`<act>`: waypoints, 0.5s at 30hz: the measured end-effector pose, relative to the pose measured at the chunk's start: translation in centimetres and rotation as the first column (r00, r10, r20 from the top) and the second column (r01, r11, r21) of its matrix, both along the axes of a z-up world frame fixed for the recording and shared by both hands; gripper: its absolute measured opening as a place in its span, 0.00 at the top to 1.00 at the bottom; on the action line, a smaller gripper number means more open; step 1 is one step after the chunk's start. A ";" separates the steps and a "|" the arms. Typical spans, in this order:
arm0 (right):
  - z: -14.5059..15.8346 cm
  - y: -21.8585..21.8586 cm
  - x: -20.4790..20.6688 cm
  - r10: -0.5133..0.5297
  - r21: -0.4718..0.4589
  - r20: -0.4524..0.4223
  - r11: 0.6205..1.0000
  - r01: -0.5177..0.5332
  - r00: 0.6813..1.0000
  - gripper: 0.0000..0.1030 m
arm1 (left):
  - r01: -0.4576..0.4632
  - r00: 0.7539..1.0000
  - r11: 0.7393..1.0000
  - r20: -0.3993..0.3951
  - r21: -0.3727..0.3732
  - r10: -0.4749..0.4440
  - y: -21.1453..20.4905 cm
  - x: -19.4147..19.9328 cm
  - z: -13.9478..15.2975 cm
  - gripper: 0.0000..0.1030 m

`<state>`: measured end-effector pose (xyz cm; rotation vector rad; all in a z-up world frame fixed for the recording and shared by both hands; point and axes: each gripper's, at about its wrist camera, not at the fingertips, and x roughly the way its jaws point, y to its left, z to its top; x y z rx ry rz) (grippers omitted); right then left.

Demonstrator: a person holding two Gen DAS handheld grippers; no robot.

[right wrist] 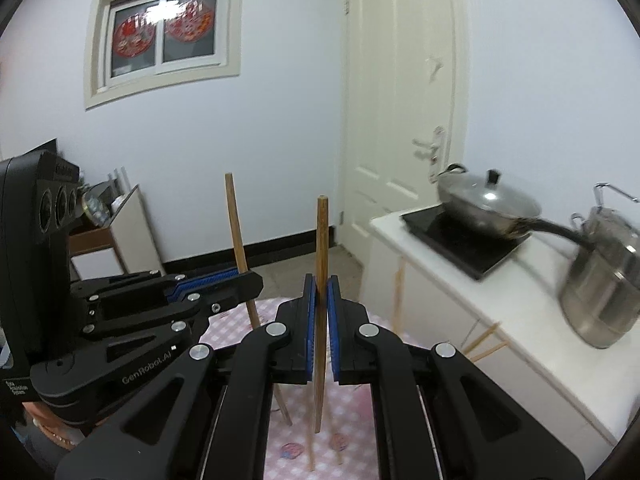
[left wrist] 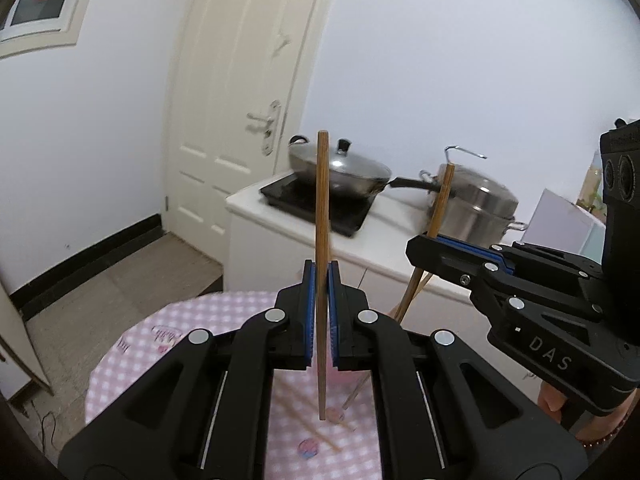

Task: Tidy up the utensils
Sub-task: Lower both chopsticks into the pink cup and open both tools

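Only the right wrist view shows the window, while each tongs, left tongs and right tongs, clamps an upright chopstick above the checked counter.

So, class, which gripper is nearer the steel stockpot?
Right. The right gripper lies toward the stockpot; the left gripper is beyond it, farther away.

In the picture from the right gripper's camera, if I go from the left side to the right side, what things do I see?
left gripper holding a chopstick → right gripper holding another chopstick → door → lidded wok on the black cooktop → steel pot.
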<state>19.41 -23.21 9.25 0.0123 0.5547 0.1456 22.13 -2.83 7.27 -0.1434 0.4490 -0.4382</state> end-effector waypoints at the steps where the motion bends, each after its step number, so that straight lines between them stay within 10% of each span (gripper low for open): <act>1: 0.2 -0.5 0.1 -0.010 -0.001 0.005 1.000 0.010 1.000 0.96 | 0.003 1.000 1.000 0.009 -0.004 -0.003 -0.5 0.0 0.2 0.94; 15: -0.6 -6.5 2.2 -0.152 -0.012 0.088 0.988 0.154 0.984 0.96 | -0.016 0.994 1.000 0.108 -0.011 0.017 -6.5 3.9 0.9 0.94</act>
